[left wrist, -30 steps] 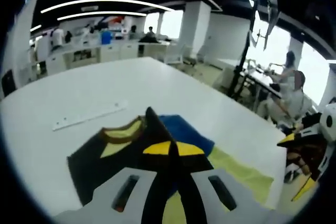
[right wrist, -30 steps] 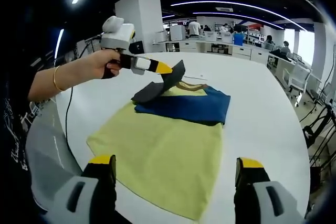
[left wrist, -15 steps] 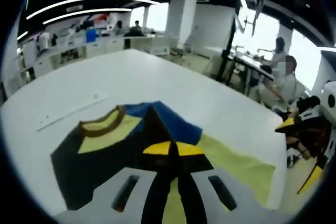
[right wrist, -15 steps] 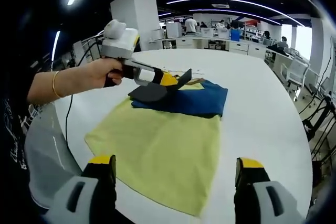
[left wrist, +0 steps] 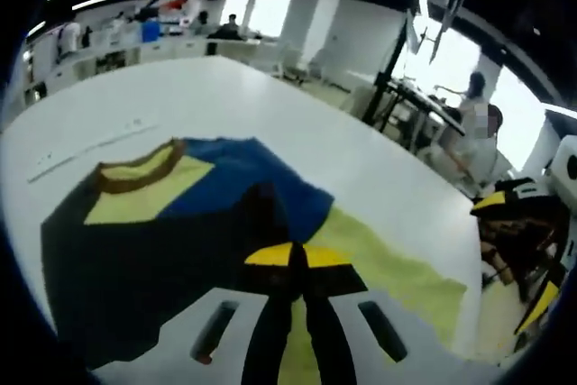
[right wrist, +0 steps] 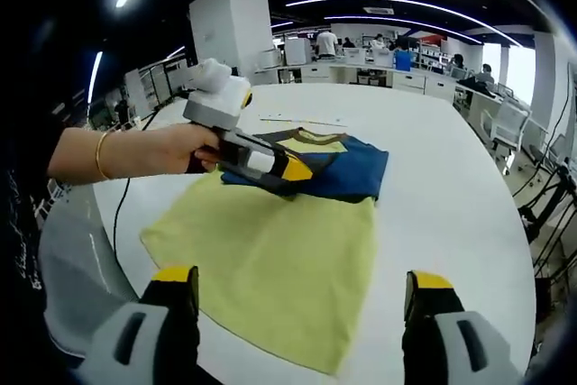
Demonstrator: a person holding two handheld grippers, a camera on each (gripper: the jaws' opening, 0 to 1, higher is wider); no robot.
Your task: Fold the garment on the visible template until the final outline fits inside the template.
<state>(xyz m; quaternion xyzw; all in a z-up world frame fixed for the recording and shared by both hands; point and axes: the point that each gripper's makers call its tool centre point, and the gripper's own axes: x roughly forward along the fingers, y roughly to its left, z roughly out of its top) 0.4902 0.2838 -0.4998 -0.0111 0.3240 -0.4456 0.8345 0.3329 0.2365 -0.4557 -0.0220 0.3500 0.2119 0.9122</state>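
On a white surface (right wrist: pixel 451 187), the left gripper (right wrist: pixel 293 171) pinches the dark sleeve (left wrist: pixel 257 218) of a colour-block T-shirt (right wrist: pixel 270 250), apparently carrying it across the chest to narrow the outline. In the right gripper view the shirt lies at 12 o'clock, yellow hem nearest, blue panel (right wrist: pixel 347 173) beyond. The right gripper (right wrist: pixel 302 290) hangs spread wide above the hem, holding nothing. No template is discernible.

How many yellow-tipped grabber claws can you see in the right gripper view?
2: the right gripper has its jaws wide apart at the bottom, and the left gripper, held in a hand, pinches the yellow, blue and dark garment.
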